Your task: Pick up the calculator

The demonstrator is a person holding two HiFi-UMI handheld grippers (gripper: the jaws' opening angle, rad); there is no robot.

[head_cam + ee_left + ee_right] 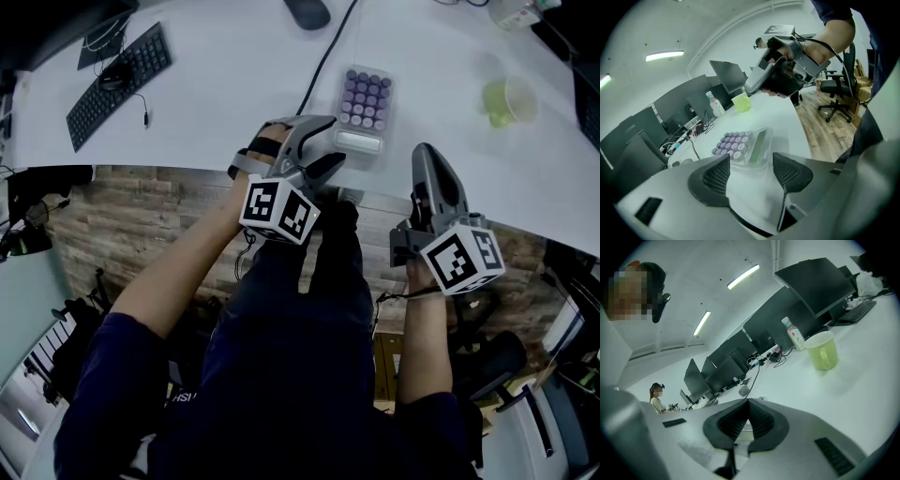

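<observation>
Clear-bodied desk calculator w/ round purple keys lies flat on white desk top, near the front edge, display strip toward the person. Left gripper hovers just in front of it, tilted down, jaws wide apart. Left gripper view confirms this: both dark ribbed pads are spread, and the calculator shows in the gap but beyond the tips, no contact.

Right gripper is right of the calculator, apart from it, over the desk edge. Head view gives only its grey back, so the jaws can't be read there. Right gripper view settles it: jaws together, tips meeting, no obj visibly clamped. Calculator can't be made out in that view.

Head view only: black keyboard far left, dark grey mouse at top, black cable running toward the calculator, square-marker cubes on both grippers.

Lime-green plastic cup stands right of the calculator, well apart. Both gripper views add a clear labelled bottle near it, which the head view doesn't show.

Right gripper view only: row of dark monitors, second person far off in bg. Left gripper view only: right gripper seen from the side in the person's hand, black office chair on wood floor.
</observation>
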